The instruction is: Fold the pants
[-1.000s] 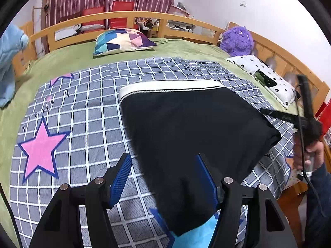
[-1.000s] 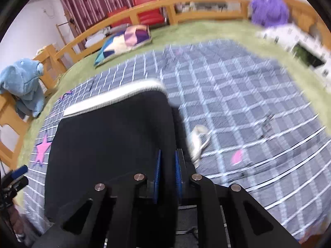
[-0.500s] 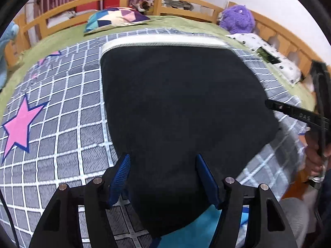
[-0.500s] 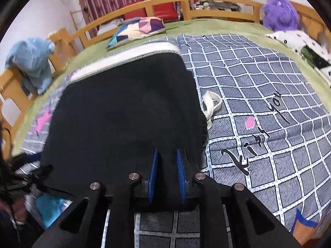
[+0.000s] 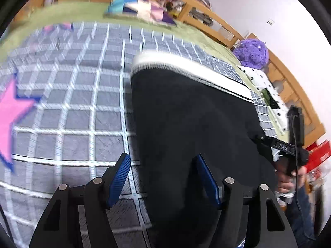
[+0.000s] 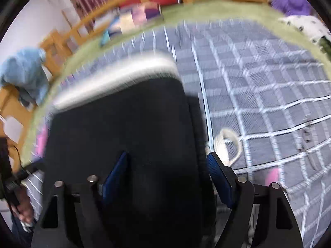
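1. A wooden-railed bed (image 5: 225, 25) carries a green sheet (image 5: 62, 12), with a grey blanket (image 5: 68, 95) gridded in white spread over it.
2. Black pants (image 5: 186, 124) with a white waistband lie flat on the blanket, the band toward 12 o'clock.
3. A pink star print (image 5: 10, 111) marks the blanket at 9 o'clock in the left wrist view.
4. A patchwork pillow (image 5: 140, 8) rests on the sheet near the headboard at 12 o'clock.
5. A purple plush toy (image 5: 251, 54) and a white spotted pillow (image 5: 260, 78) sit at 2 o'clock.
6. A cream cord loop (image 6: 227, 144) lies on the blanket just beside the pants' right edge.
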Motion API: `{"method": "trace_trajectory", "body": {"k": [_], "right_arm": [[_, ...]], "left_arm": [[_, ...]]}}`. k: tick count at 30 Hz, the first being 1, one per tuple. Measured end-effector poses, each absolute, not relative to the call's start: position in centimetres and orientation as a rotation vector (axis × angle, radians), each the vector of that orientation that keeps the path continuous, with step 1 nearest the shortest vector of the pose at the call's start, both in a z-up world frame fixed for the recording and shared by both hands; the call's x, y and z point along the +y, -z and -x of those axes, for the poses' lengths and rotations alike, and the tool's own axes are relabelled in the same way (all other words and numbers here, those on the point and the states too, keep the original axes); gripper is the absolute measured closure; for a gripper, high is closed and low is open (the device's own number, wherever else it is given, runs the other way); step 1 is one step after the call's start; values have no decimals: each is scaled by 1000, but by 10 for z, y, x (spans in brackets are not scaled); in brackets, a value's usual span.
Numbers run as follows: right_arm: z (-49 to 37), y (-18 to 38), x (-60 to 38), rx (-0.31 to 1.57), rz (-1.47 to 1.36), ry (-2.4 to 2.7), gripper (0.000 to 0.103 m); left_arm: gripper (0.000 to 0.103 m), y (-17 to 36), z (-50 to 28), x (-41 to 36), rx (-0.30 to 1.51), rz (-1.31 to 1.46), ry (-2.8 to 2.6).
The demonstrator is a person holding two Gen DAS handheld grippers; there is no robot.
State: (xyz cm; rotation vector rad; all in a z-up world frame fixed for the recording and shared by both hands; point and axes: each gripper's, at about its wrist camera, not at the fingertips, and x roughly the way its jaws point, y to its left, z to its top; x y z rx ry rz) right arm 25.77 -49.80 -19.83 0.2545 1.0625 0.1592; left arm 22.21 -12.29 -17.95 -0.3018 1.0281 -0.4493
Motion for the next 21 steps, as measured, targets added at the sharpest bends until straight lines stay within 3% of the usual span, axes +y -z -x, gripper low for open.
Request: {"method": "trace_trajectory", "body": {"k": [7,9,11,13,17,21], "right_arm": [[-263,207,-505,1048,-283,-236,25],[-262,210,-509,1051,-329,-264,33],[-260,214,-518,1040,-419,-295,38],[-251,215,-522,1025,-490,-319,45],[-234,183,-519,950,-546,-282,74],[-213,134,-464,884,-501,-284,78]], "left_arm": [[39,210,-241,-131,1054,469,566],[42,211,-244,-137,1056,460,557],[65,205,-248,-141,1059,436,566],[80,191,-250,-133,1050,462,602],[84,141,-241,-114,949,475,660],[84,103,-239,-67,896,484,630]]}}
